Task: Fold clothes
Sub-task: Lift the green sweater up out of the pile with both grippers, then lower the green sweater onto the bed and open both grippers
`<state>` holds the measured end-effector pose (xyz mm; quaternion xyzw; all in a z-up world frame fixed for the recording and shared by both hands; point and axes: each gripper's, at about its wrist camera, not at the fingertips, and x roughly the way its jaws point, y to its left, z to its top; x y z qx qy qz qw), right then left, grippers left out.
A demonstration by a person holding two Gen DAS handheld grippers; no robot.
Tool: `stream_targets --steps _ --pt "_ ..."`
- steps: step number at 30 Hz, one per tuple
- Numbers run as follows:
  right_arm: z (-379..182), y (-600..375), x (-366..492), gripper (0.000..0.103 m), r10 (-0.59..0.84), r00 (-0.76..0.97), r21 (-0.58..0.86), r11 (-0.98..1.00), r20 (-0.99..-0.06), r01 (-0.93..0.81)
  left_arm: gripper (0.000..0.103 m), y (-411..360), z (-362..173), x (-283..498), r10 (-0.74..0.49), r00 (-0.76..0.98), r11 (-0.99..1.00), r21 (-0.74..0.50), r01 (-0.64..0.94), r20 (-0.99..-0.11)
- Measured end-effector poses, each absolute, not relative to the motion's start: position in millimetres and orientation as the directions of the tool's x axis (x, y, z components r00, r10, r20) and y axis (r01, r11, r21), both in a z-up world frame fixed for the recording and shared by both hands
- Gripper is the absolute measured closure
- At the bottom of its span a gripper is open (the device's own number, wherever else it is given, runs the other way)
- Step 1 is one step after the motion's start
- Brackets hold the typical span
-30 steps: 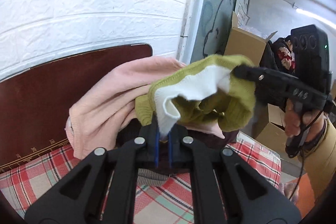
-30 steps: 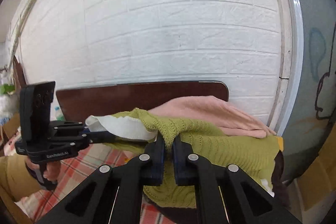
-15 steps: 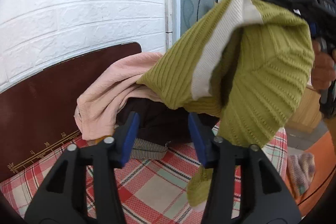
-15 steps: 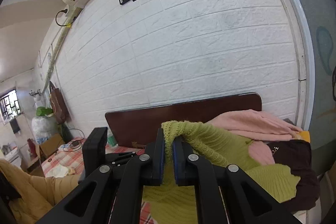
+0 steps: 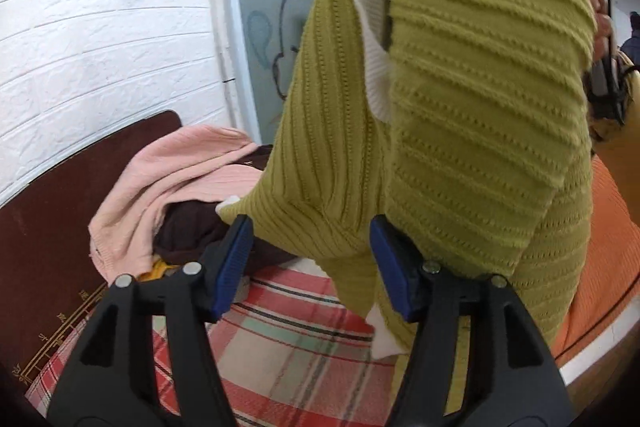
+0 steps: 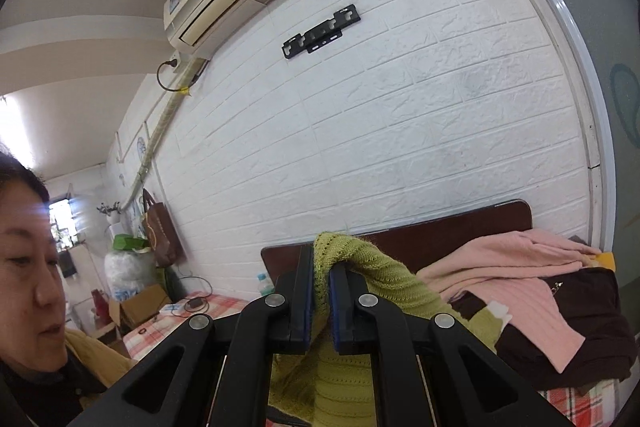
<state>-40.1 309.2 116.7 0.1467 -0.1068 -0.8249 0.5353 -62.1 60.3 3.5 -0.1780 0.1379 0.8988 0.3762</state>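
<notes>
Right wrist view shows my right claw (image 6: 320, 297) clamped on a ridge of the olive-green knit sweater (image 6: 380, 269), held high above the bed. The sweater hangs from that single pinch; its body drops past my left claw (image 5: 310, 263), whose blue pads stand wide apart with nothing between them, the knit just behind them.

Risks, as I judge them: the pinch takes only a narrow bunch of loose, stretchy knit, so the weight of the hanging cloth could pull it through the pads or stretch the ribbing out of shape. One tail of the sweater trails back to the clothes pile, where the pink sweater (image 5: 172, 179) lies over a dark brown garment (image 6: 580, 331); lifting further could drag those onto the red plaid bedspread (image 5: 292, 343) or off the edge. If my left claw closes blindly into the drape, it may catch two layers or a sleeve rather than an edge, and the fold would come out crooked.

What I cannot make out: where the collar, hem and sleeves are, since the sweater fills the left wrist view and its top is cut off. The white trim (image 5: 376, 83) could be a lining or a placket. A small yellow item (image 6: 606, 261) in the pile is mostly hidden.
</notes>
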Motion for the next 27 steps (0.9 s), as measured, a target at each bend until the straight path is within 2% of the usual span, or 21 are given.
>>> stream_targets --steps 6,13,22,27 --pt "119.2 300.2 -9.7 0.097 -0.936 -0.323 0.342 -0.351 -0.139 0.871 0.040 45.2 -10.6 -2.7 0.659 -0.595 -0.606 0.145 -0.782 -0.461" --pt "141.1 261.2 33.2 0.097 -0.977 -0.192 0.293 -0.211 -0.093 0.933 0.040 -6.0 6.5 58.8 0.561 -0.726 -0.695 0.250 -0.674 -0.397" --pt "185.9 212.8 118.0 0.097 -0.997 0.033 0.167 0.044 0.067 0.985 0.040 -71.5 26.8 138.9 0.415 -0.861 -0.781 0.369 -0.503 -0.296" --pt "179.0 192.2 142.7 0.097 -0.990 0.109 0.160 0.123 0.090 0.979 0.040 -108.9 17.3 194.3 0.311 -0.900 -0.801 0.425 -0.422 -0.306"
